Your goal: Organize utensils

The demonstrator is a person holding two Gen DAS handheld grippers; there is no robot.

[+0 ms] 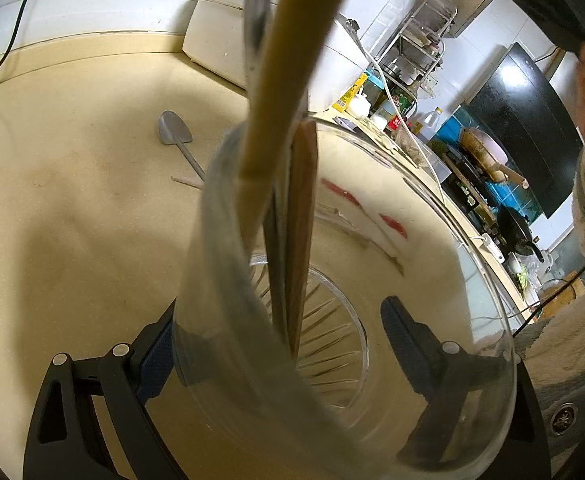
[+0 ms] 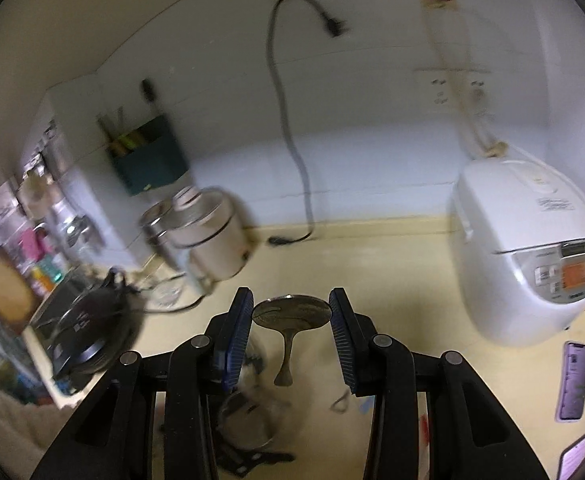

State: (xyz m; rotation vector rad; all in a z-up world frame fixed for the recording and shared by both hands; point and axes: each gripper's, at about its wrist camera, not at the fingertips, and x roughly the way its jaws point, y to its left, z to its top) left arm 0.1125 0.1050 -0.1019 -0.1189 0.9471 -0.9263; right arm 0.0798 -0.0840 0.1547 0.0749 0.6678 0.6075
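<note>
Beige countertop (image 1: 72, 200) carries a glass jar (image 1: 372, 260) clamped by the left gripper (image 1: 276, 344), utensils (image 1: 292, 240) inside; above the jar, the right gripper (image 2: 290, 320) pinches a metal spoon (image 2: 290, 312).

- No text can be read anywhere in either view.
- The white rice cooker (image 2: 528, 248) carries a lid label and an orange-lit display with buttons, all too blurred to make out.
- The yellow package (image 1: 350, 94) bears print too small to read.

Bare counter (image 1: 72, 208) beyond spoon (image 1: 176, 130)
</note>
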